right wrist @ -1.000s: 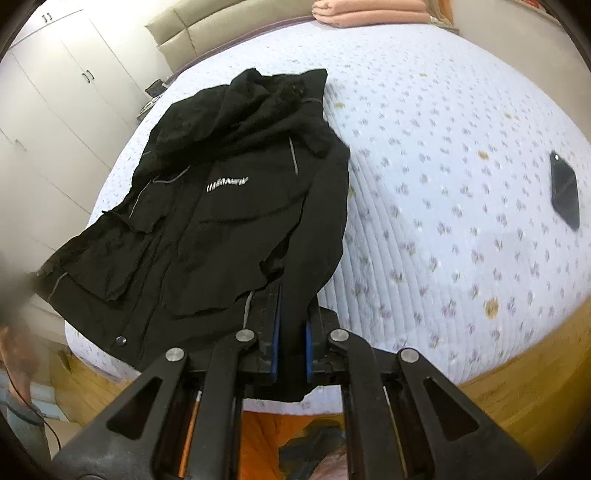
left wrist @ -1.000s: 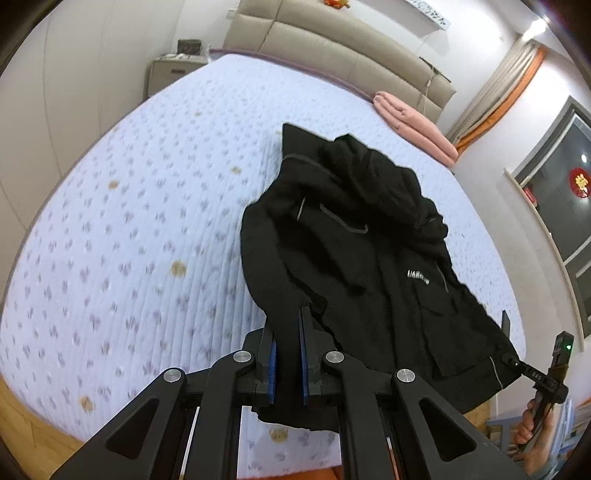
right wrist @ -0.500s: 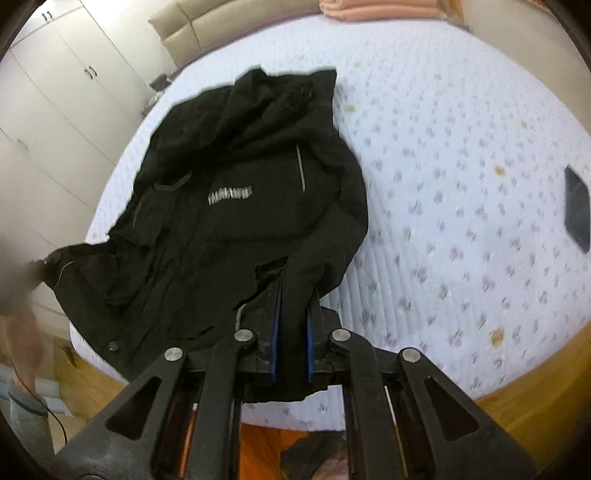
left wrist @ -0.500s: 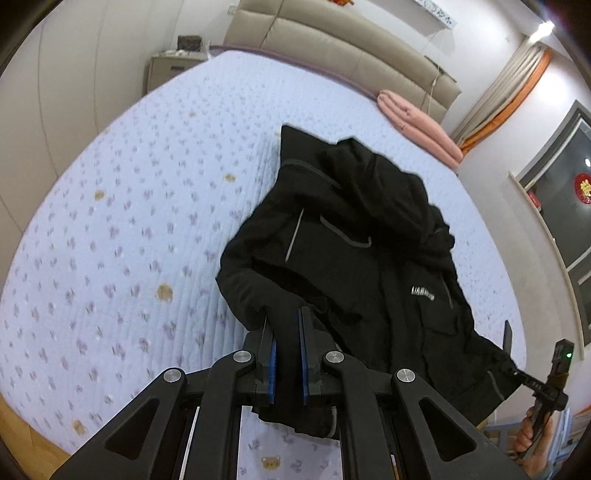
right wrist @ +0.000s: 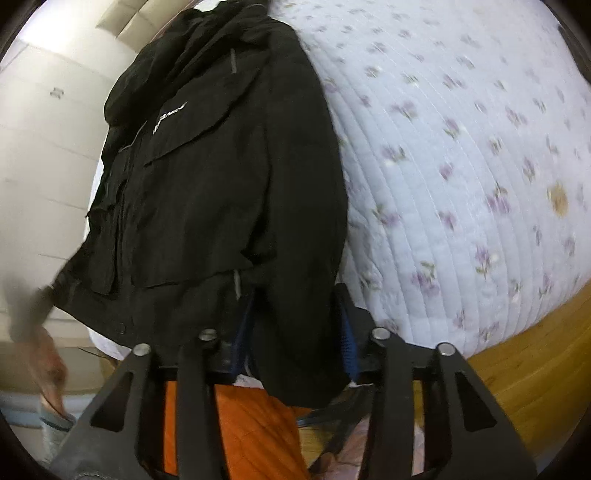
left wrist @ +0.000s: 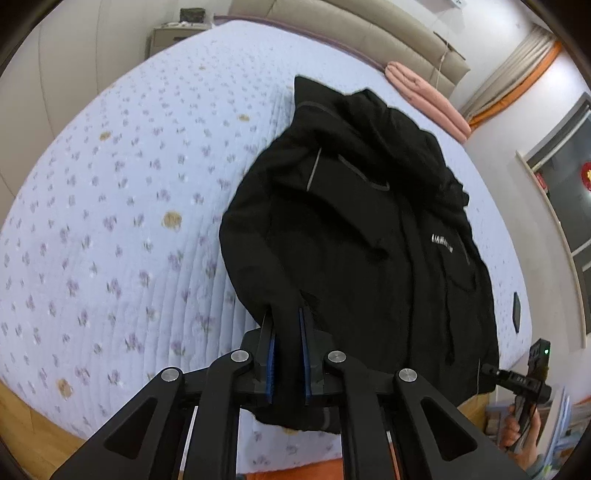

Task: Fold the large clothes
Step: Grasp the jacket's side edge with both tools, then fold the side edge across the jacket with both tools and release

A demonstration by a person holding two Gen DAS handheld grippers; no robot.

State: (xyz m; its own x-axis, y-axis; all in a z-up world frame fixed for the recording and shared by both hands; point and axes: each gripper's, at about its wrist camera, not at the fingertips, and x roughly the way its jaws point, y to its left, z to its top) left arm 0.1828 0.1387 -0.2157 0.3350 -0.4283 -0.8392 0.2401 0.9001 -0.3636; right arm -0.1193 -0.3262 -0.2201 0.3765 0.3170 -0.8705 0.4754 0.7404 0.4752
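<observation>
A large black hooded jacket (left wrist: 369,229) lies on the bed with its hood toward the headboard. My left gripper (left wrist: 286,325) is shut on the jacket's left sleeve, which bends in over the body. In the right wrist view my right gripper (right wrist: 295,317) stands with its jaws spread wide, and the jacket's (right wrist: 221,166) other sleeve or hem hangs between them at the bed's foot edge. The right gripper also shows in the left wrist view (left wrist: 487,369) at the jacket's lower right corner.
The bed (left wrist: 110,184) has a pale blue flowered quilt. A folded pink blanket (left wrist: 424,96) lies by the beige headboard. A dark phone (left wrist: 516,312) lies on the bed's right side. A nightstand (left wrist: 170,35) stands at the far left. An orange cloth (right wrist: 240,428) is below the bed's wooden edge.
My left gripper carried the sleeve forward and inward over the jacket. My right gripper's jaws opened from shut on the cloth and it dropped lower toward the bed's edge.
</observation>
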